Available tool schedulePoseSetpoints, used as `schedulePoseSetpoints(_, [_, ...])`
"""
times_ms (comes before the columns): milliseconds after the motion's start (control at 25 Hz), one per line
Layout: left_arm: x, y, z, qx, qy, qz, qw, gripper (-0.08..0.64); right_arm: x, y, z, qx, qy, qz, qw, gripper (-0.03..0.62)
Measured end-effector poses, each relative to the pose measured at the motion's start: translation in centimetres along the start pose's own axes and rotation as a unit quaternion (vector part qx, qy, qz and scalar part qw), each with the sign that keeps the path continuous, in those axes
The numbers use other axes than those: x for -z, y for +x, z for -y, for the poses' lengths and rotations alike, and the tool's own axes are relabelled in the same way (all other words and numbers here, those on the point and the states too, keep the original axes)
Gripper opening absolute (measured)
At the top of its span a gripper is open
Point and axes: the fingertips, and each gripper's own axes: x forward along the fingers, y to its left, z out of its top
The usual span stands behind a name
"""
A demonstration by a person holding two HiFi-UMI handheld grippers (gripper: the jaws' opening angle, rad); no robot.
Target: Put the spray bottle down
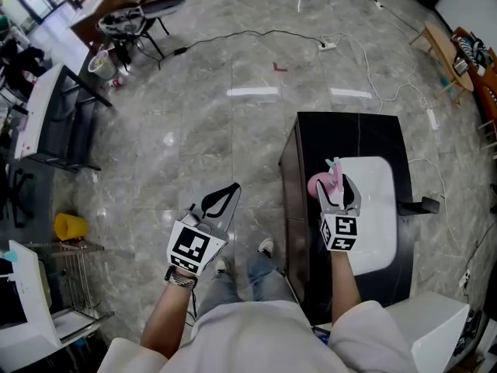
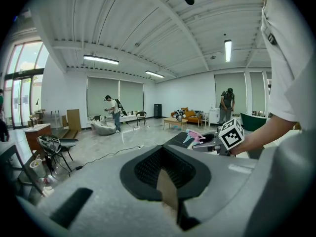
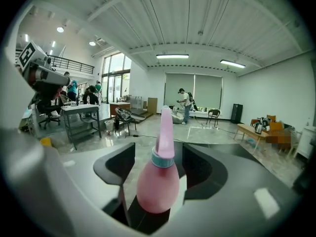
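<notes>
Right gripper view: the spray bottle [image 3: 158,186] — round pink body, pale blue collar, pink head — stands at centre between the right gripper's [image 3: 159,158] wide jaws, untouched. Head view, centre right: it sits on a white tray [image 1: 380,216] on a black table [image 1: 349,134]; left gripper [image 1: 221,200], jaws together, lower left.

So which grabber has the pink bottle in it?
The right gripper, over the black table: the pink spray bottle sits between its open jaws. The left gripper, out over the floor, is shut on nothing.
</notes>
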Motion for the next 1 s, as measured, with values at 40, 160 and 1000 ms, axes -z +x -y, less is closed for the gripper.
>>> schedulePoseSetpoints(40, [0.1, -0.4, -0.1, 0.000, 0.000, 0.000, 1.0000, 0.003, 0.0, -0.4, -0.1, 0.004, 0.000, -0.001, 1.000, 0.297])
schedulePoseSetpoints(160, [0.6, -1.5, -0.5, -0.001, 0.000, 0.002, 1.0000, 0.003, 0.5, -1.5, -0.8, 0.012, 0.004, -0.010, 1.000, 0.308])
schedulePoseSetpoints(1000, [-1.4, -8.5, -0.3, 0.033, 0.019, 0.050, 0.9980, 0.003, -3.9, -13.3, -6.6, 0.074, 0.007, 0.022, 0.997, 0.266])
